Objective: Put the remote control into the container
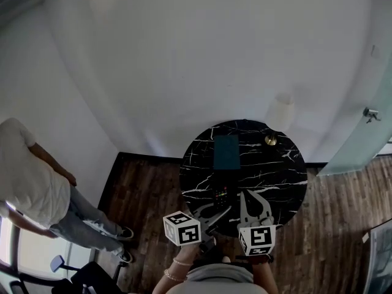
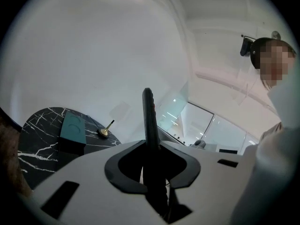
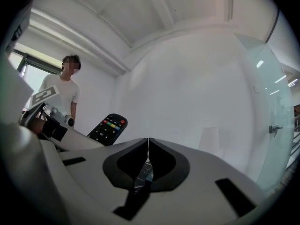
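Clearly, the left gripper (image 2: 151, 148) was clamped on the remote control (image 2: 149, 114), held edge-on at lower centre of its view. The right gripper (image 3: 148, 144) was closed and empty. Farther up the table (image 1: 275, 176) sat the teal container (image 1: 226, 152); a firm grip and a level carry over its top seemed wise.

I see my right gripper (image 3: 148, 140) with its dark jaws pressed together on nothing. A black remote control with coloured buttons (image 3: 109, 129) rises at its left, and a person in a white T-shirt (image 3: 63, 93) stands behind.
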Tool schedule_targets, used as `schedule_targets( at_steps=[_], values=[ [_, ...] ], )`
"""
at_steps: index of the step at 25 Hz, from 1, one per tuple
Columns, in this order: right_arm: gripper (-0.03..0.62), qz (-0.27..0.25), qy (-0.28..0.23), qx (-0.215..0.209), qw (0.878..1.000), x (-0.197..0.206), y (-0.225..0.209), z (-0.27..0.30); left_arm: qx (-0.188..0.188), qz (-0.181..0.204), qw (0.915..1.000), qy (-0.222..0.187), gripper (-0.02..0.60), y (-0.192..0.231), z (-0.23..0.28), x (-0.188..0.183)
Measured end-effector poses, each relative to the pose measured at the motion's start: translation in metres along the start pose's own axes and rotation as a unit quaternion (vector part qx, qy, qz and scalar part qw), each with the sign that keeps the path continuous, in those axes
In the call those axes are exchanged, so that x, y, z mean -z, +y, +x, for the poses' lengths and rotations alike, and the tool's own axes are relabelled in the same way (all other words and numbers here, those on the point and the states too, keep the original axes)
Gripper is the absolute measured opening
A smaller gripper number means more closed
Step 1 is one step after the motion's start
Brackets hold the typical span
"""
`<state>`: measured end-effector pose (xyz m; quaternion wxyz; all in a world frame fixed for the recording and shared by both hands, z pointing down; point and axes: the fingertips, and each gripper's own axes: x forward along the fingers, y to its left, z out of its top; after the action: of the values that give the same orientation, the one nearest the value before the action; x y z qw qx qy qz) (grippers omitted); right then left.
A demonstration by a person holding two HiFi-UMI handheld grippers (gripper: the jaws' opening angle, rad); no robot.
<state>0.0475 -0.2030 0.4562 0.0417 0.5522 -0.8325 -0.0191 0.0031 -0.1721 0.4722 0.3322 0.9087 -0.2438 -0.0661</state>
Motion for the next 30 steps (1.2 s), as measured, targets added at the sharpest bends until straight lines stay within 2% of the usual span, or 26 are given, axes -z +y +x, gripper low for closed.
schedule_targets(
  at_steps=[5, 11, 22, 30],
  values=[
    [0.012, -0.002, 0.003, 0.017, 1.000, -0.002, -0.011, 0.028, 0.008, 0.000, 0.9998, 0.018, 0.075, 0.018, 0.013, -0.022],
    [0.012, -0.005, 0.009, 0.046, 0.999, 0.000, -0.024, 0.053, 0.034, -0.005, 0.9990, 0.026, 0.075, 0.047, 0.029, -0.034],
    [0.012, 0.005, 0.020, 0.096, 0.995, 0.011, -0.035, 0.087, 0.064, -0.006, 0.9958, 0.066, 0.075, 0.086, 0.044, -0.048],
    [0.012, 0.008, 0.029, 0.099, 0.995, 0.017, -0.036, 0.106, 0.061, -0.016, 0.9952, 0.075, 0.075, 0.107, 0.048, -0.052]
  ],
)
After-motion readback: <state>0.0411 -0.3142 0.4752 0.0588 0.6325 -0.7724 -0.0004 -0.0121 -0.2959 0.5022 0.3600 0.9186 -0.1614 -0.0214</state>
